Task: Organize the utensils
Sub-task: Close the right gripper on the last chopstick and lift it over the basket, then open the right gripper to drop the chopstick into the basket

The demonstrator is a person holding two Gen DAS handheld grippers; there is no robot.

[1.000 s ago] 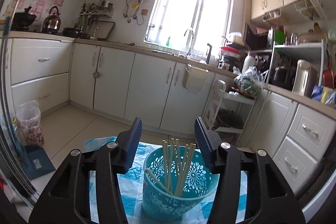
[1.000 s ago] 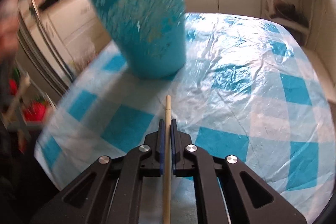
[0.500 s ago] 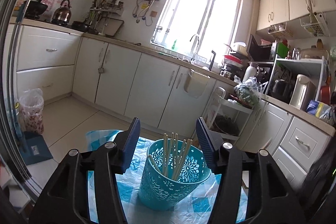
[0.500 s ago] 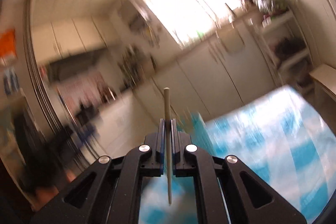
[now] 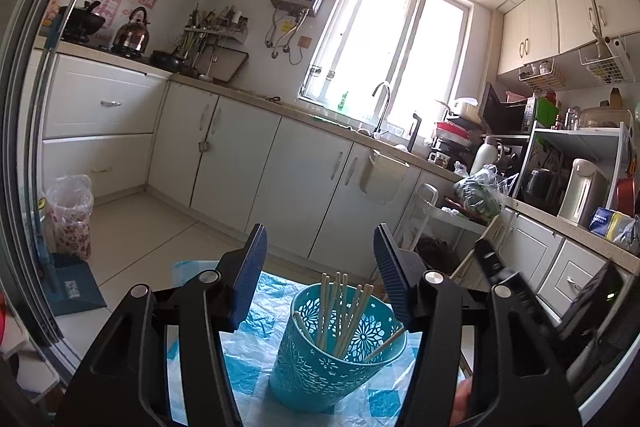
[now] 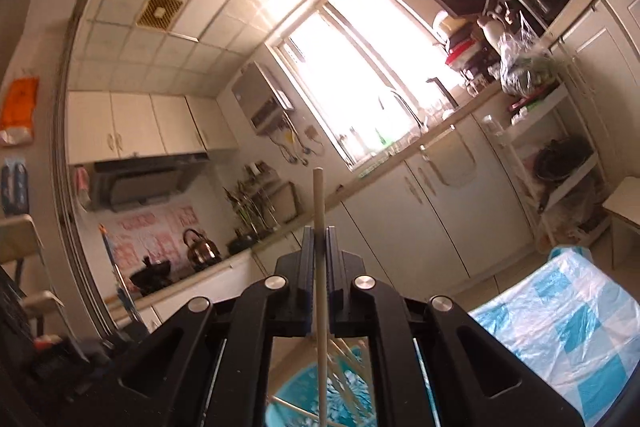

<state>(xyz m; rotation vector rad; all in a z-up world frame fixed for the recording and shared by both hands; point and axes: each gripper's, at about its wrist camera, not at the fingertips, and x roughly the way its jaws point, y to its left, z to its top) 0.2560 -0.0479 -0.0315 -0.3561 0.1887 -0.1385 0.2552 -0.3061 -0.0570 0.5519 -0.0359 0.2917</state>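
The chopstick (image 6: 319,211) is pinched upright in my right hand-held gripper (image 6: 319,247), its lower end over the blue basket (image 5: 340,355) at six o'clock, where other chopsticks (image 5: 340,307) already stand. I judge I'm mid-drop: next, lower it and release. My left hand-held gripper (image 5: 318,259) sits level, jaws apart, either side of the basket without touching, on the checked desk (image 6: 560,323).

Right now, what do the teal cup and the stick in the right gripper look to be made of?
Teal cup: likely molded plastic, slightly glossy, with a cut-out flower lattice in its wall. Stick pinched in the right gripper: a chopstick, pale and matte, probably bamboo or wood like the ones standing in the cup; no grain is visible to settle it.
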